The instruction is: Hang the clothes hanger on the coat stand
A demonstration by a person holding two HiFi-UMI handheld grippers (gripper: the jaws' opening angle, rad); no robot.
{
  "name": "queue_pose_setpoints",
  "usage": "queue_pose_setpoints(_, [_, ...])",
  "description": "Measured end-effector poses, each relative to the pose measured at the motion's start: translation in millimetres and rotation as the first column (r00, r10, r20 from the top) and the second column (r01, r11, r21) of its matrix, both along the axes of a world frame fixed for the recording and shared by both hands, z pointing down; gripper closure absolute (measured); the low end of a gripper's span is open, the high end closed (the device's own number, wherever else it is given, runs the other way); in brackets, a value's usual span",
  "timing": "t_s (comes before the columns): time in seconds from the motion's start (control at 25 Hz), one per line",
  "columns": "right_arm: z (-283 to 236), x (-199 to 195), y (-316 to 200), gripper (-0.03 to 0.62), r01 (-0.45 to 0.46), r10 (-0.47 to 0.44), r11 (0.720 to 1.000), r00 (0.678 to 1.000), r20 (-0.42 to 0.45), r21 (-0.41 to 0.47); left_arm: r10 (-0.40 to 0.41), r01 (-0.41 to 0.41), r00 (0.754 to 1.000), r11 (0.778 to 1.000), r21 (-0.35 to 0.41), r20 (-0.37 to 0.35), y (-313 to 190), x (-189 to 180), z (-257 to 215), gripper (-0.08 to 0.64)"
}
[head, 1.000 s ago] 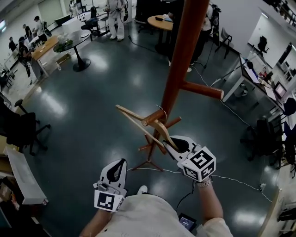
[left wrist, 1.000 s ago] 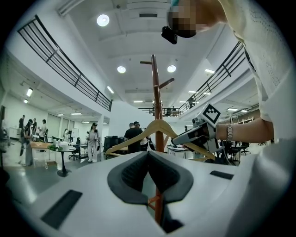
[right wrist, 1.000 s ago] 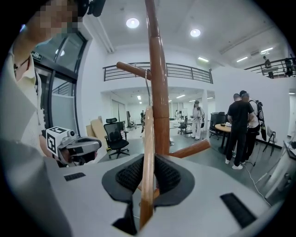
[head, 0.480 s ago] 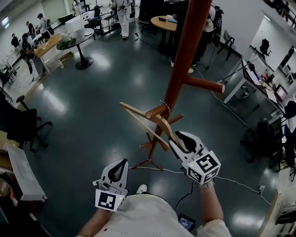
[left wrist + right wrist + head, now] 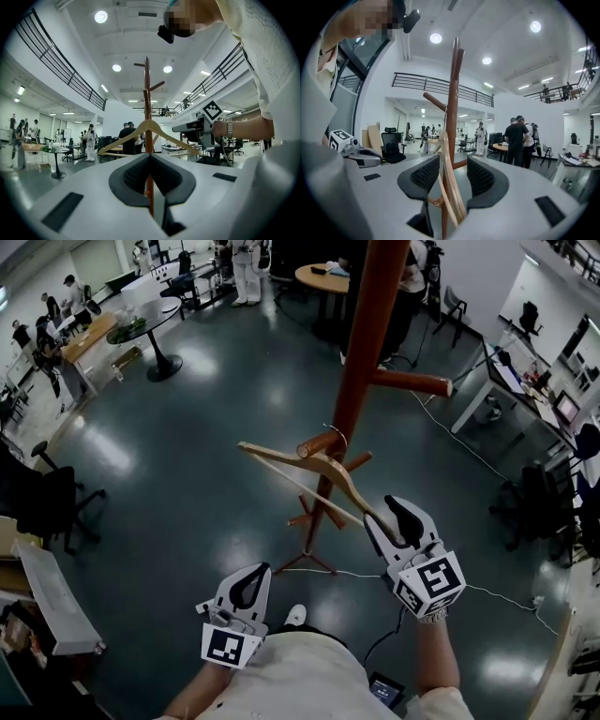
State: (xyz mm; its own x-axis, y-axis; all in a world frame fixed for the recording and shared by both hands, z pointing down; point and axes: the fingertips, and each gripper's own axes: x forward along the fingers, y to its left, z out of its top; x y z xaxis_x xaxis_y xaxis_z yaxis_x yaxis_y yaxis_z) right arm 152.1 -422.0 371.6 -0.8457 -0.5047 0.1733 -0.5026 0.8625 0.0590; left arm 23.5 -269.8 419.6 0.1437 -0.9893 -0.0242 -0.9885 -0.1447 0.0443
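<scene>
A brown wooden coat stand (image 5: pixel 361 343) rises in front of me. The pale wooden hanger (image 5: pixel 319 470) hangs by its wire hook over a short lower peg (image 5: pixel 319 442). My right gripper (image 5: pixel 397 521) is at the hanger's near end and its jaws are opening. In the right gripper view the hanger (image 5: pixel 449 183) passes between the pads with a gap on each side. My left gripper (image 5: pixel 250 579) is held low near my body, shut and holding nothing. From the left gripper view the hanger (image 5: pixel 149 125) hangs on the stand (image 5: pixel 147 89), with the right gripper (image 5: pixel 194 129) at its end.
The stand's feet (image 5: pixel 305 563) spread on the dark glossy floor, and a white cable (image 5: pixel 487 592) runs past them. A black office chair (image 5: pixel 47 502) is at the left and a round table (image 5: pixel 150 320) is at the far left. Desks (image 5: pixel 525 390) are at the right. People stand at the back.
My right gripper has slid down and to the right along the hanger to its end, and its jaws have parted. The hanger stays hooked on the peg. The left gripper has barely moved.
</scene>
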Motion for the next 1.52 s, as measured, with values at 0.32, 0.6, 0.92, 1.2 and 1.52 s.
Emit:
queue_pose_setpoints(0.32, [-4, 30, 44, 0.422, -0.235, 0.236, 0.972, 0.969, 0.073, -0.018, 0.052, -0.052, 0.999, 0.999, 0.008, -0.017, 23, -3, 1, 0.548])
queue_pose_setpoints(0.6, [28, -27, 125, 0.504, -0.249, 0.260, 0.960, 0.963, 0.076, -0.132, 0.083, -0.081, 0.996, 0.996, 0.045, -0.039, 53, -28, -6, 0.548])
queue_pose_setpoints(0.92, [50, -110, 222, 0.550, -0.251, 0.285, 0.932, 0.953, 0.100, -0.263, 0.137, -0.137, 0.990, 0.991, 0.002, -0.008, 105, -82, 2, 0.548])
queue_pose_setpoints(1.2, [50, -154, 290, 0.572, -0.253, 0.284, 0.933, 0.954, 0.093, -0.254, 0.202, -0.202, 0.979, 0.979, 0.000, -0.003, 149, -103, -2, 0.548])
queue_pose_setpoints(1.52, [62, -157, 348, 0.572, -0.360, 0.394, 0.897, 0.914, 0.097, -0.257, 0.280, -0.279, 0.957, 0.960, 0.026, -0.071, 197, -99, -4, 0.548])
